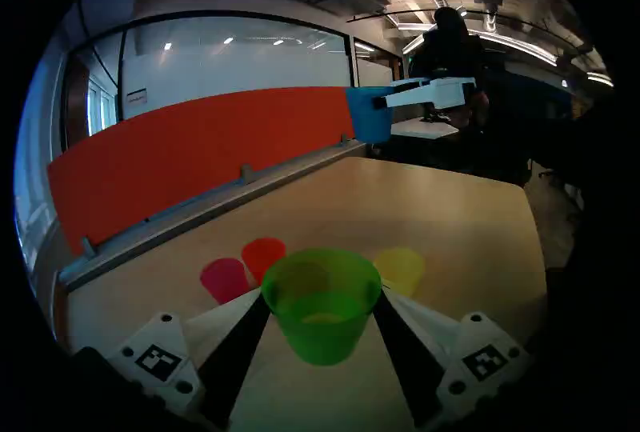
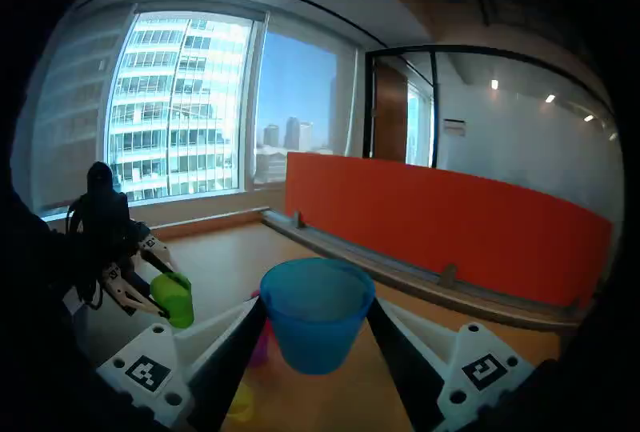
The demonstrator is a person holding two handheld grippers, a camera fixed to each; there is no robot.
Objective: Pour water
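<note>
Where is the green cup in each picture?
Left gripper view: the green cup is low in the middle, close up, held in the left gripper.
Right gripper view: the green cup is small, at the lower left, in the far-off left gripper.
Shared landmark: the orange partition along the table's far edge.

A translucent green cup [image 1: 322,304] stands upright, mouth open, clamped between the fingers of the left gripper [image 1: 320,296]. An opaque blue cup [image 2: 317,312] is upright too, gripped the same way in the right gripper [image 2: 317,304]. In the left gripper view, beyond the green cup, three smaller cups stand on the table [image 1: 448,216]: pink cup [image 1: 226,278] at ten o'clock, red cup [image 1: 263,256] at eleven, yellow cup [image 1: 399,268] at two.
</note>
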